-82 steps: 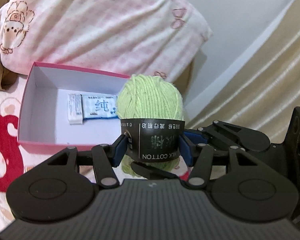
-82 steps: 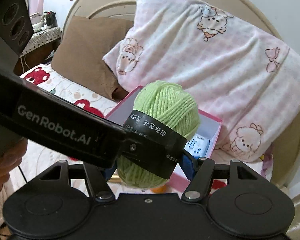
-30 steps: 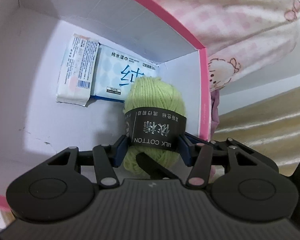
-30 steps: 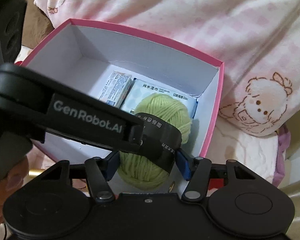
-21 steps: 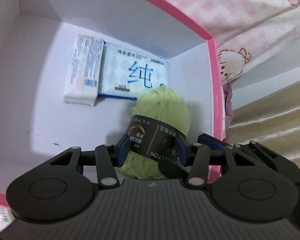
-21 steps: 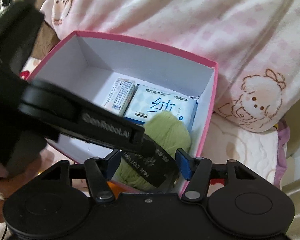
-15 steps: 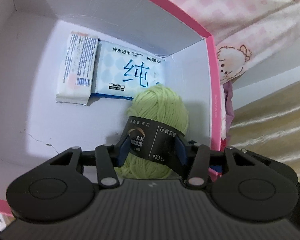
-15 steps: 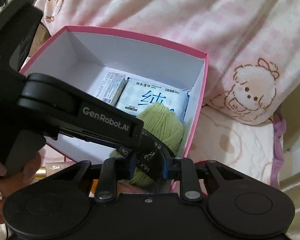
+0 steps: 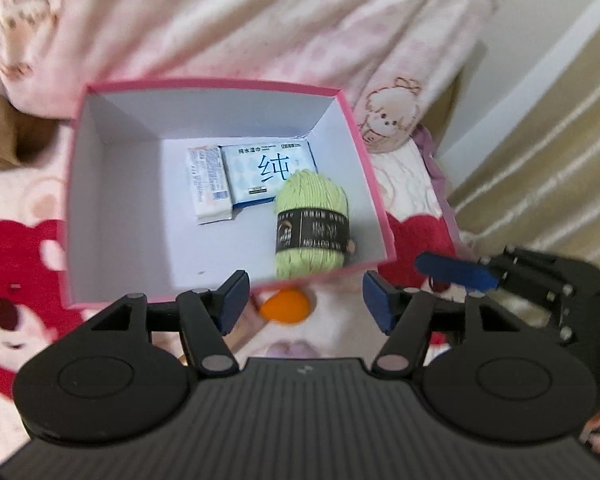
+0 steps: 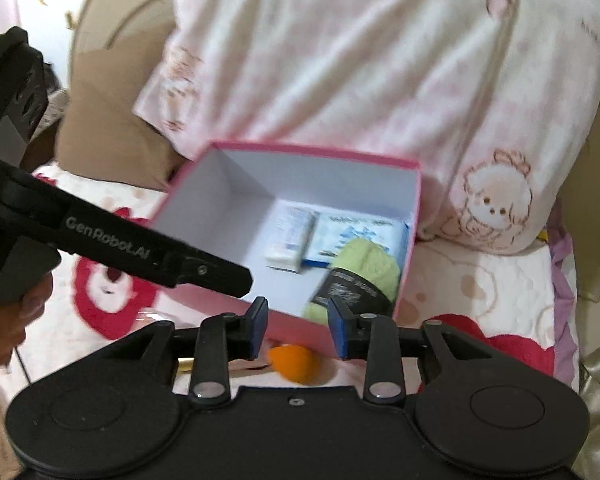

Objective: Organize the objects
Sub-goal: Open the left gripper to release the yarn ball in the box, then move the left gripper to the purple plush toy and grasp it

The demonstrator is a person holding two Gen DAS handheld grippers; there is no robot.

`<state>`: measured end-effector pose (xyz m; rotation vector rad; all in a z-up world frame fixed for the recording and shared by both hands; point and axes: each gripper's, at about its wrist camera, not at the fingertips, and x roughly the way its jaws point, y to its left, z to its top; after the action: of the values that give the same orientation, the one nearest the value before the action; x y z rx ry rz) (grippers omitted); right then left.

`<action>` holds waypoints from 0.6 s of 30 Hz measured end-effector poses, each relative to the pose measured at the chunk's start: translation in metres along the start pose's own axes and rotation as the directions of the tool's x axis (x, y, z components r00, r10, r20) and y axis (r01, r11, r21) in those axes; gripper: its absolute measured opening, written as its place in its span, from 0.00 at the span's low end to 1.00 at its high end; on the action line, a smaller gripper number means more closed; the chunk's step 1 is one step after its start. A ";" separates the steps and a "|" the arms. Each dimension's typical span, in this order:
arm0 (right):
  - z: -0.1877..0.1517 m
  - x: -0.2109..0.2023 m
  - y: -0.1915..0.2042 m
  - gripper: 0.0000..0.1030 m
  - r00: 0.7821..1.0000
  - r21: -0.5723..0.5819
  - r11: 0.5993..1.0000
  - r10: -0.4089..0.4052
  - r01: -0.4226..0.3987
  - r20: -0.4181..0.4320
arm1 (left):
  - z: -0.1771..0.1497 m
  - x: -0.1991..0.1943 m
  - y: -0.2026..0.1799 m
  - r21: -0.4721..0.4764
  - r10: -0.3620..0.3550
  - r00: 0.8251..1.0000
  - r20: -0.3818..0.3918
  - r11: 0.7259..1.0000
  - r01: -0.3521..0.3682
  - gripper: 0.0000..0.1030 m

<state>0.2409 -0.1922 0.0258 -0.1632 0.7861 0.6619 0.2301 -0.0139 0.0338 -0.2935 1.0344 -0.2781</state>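
- A green yarn ball (image 9: 311, 222) is seen lying in the pink box (image 9: 370, 184), beside a wipes pack (image 9: 266, 172).
- The left gripper (image 9: 305, 304), jaws just spread, is held empty above it.
- The right gripper (image 10: 298, 328) is narrowed, empty.

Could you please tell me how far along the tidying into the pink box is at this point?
Done: the green yarn ball lies in the pink box beside the wipes pack. In hand: nothing; the left gripper has just opened, empty, and the right gripper is empty too. Left: the orange object outside.
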 end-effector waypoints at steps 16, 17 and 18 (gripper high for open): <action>-0.029 -0.099 0.071 0.65 0.996 -0.084 0.993 0.083 -0.084 -0.008 | -0.069 -0.111 -0.018 0.170 0.020 0.999 -0.049 0.985 -0.011 0.70; -0.036 -0.099 0.074 0.67 0.996 -0.091 0.992 0.089 -0.090 -0.015 | -0.074 -0.111 -0.015 0.163 0.019 0.999 -0.048 0.987 -0.010 0.70; -0.042 -0.098 0.077 0.69 0.995 -0.096 0.991 0.093 -0.094 -0.021 | -0.079 -0.110 -0.011 0.159 0.017 0.999 -0.047 0.987 -0.009 0.71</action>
<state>0.1179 -0.1952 0.0722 -0.2216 0.7812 0.7890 0.1071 0.0068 0.0877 -0.1365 1.0554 -0.3551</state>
